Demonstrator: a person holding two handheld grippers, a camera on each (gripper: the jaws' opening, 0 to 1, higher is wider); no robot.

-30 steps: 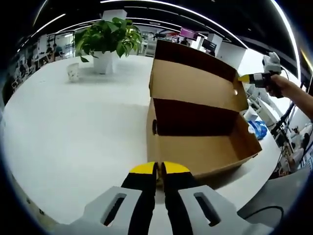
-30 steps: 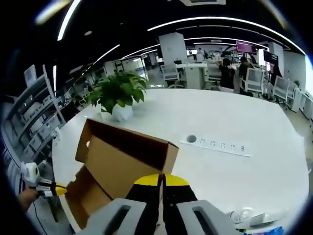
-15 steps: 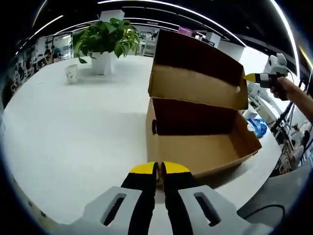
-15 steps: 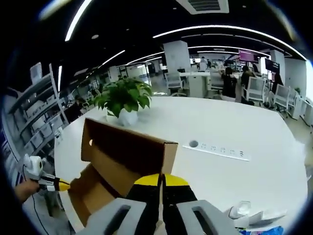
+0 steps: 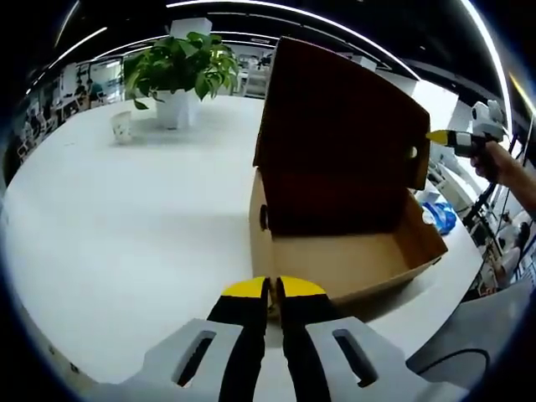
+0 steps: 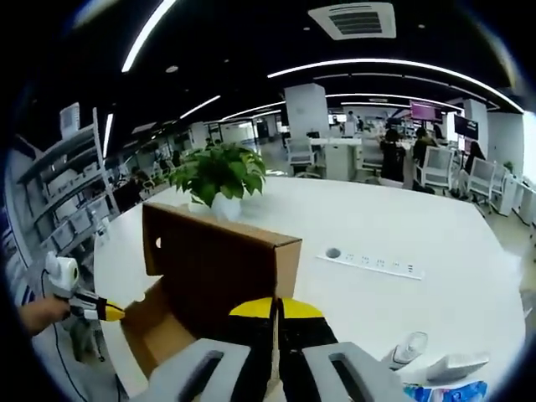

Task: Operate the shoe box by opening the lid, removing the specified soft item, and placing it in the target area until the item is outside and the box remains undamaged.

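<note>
Left gripper view: the left gripper, jaws together on nothing, hangs just before the near wall of the shoe box on the white table. The lid stands upright, its dark inside facing this way and shading the cavity; no soft item can be made out inside. A potted plant and a cup stand behind. In the right gripper view, the right gripper has its jaws together by the lid's top edge; whether they touch it is unclear.
</note>
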